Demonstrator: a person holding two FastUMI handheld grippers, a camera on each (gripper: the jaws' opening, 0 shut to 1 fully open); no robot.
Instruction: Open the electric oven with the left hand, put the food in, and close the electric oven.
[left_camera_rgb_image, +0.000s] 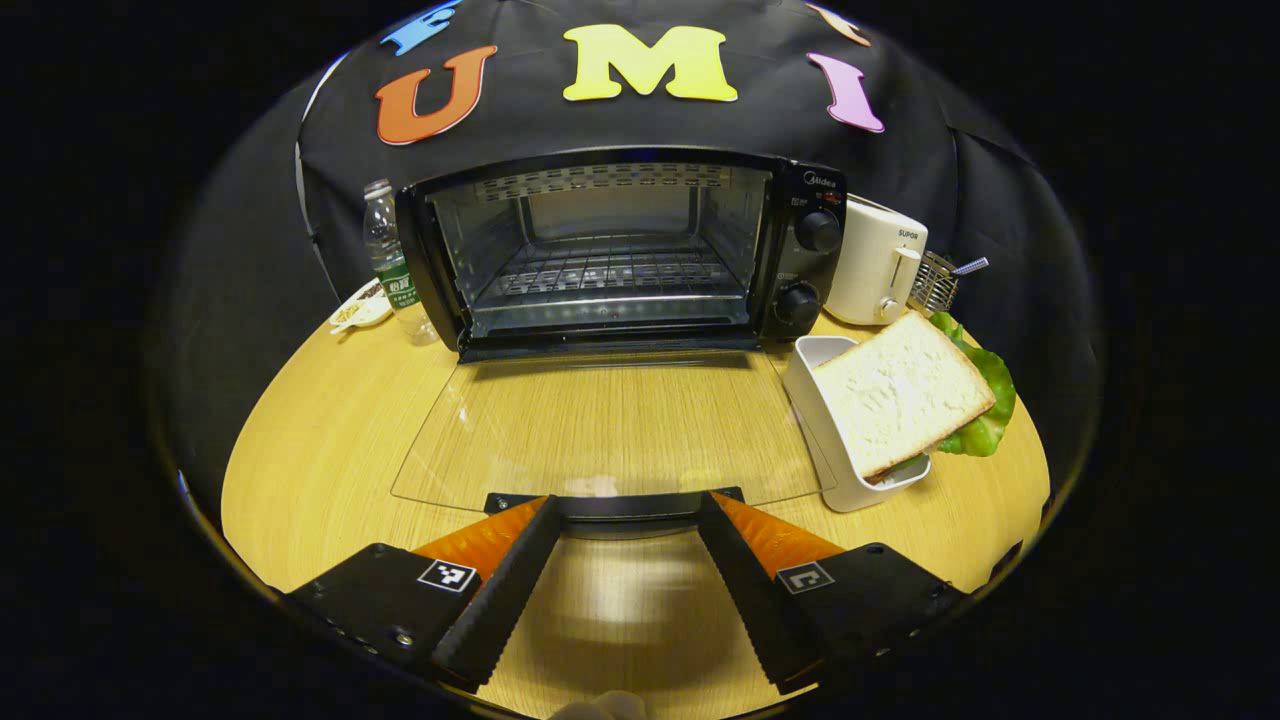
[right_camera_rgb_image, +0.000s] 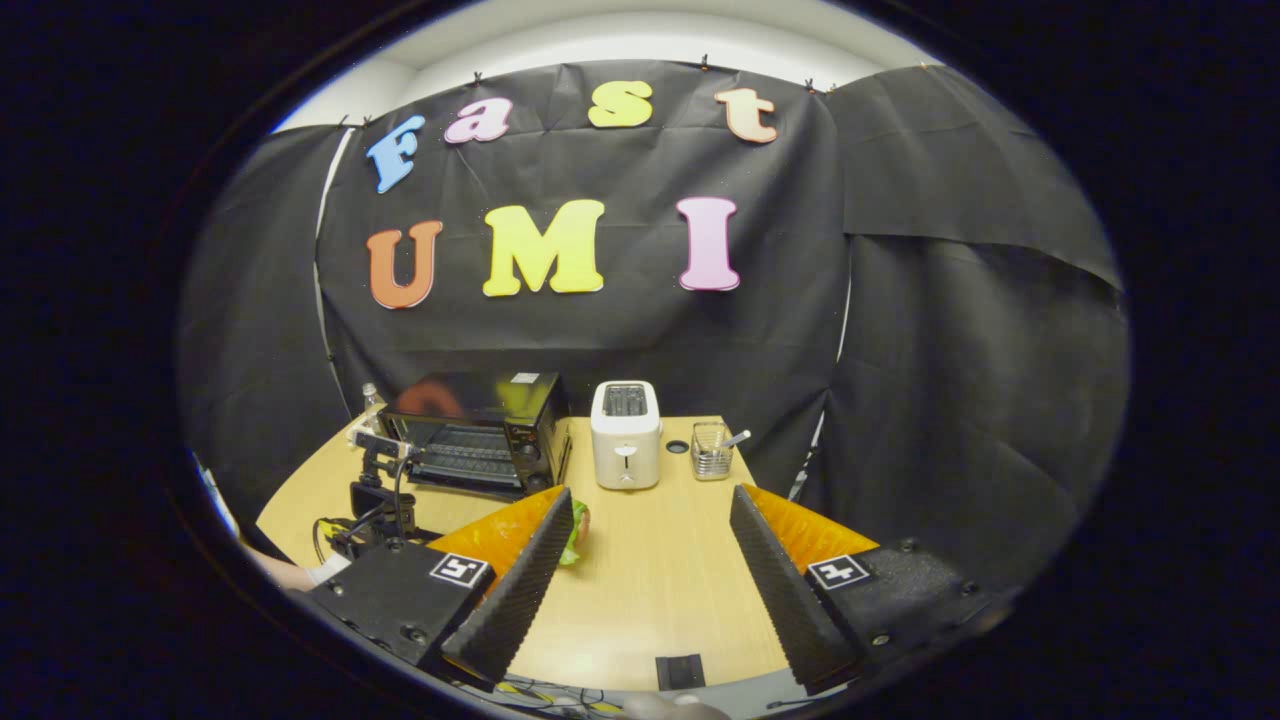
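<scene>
- In the left gripper view, left gripper (left_camera_rgb_image: 628, 520) at bottom centre, fingers spread wide, holding nothing; door handle (left_camera_rgb_image: 628, 506) lies just between the fingertips, contact not clear
- Electric oven (left_camera_rgb_image: 620, 250) at upper centre, standing on the wooden table (left_camera_rgb_image: 320, 440); glass door (left_camera_rgb_image: 610, 425) folded down flat toward the camera, wire rack (left_camera_rgb_image: 605, 275) bare inside
- Two knobs (left_camera_rgb_image: 818, 232) stacked on the oven's right panel
- Sandwich (left_camera_rgb_image: 905, 392), a bread slice on top with green lettuce poking out behind, at centre right, resting tilted on a white container (left_camera_rgb_image: 835, 470) just right of the open door
- White toaster (left_camera_rgb_image: 878, 262) right of the oven; wire basket (left_camera_rgb_image: 935, 283) beyond it at the frame's right
- Plastic bottle (left_camera_rgb_image: 385, 255) and a small dish (left_camera_rgb_image: 358, 305) left of the oven
- In the right gripper view, right gripper (right_camera_rgb_image: 648, 560) at bottom centre, fingers wide apart, empty, held above the table (right_camera_rgb_image: 650, 580)
- Oven (right_camera_rgb_image: 475, 430) at centre left of that view, toaster (right_camera_rgb_image: 626, 433) at centre, basket (right_camera_rgb_image: 711, 450) just right of it
- Edge of the sandwich (right_camera_rgb_image: 575, 530) peeping from behind the left-hand finger
- Other gripper (right_camera_rgb_image: 375, 490) at lower left before the oven, state not readable there
</scene>
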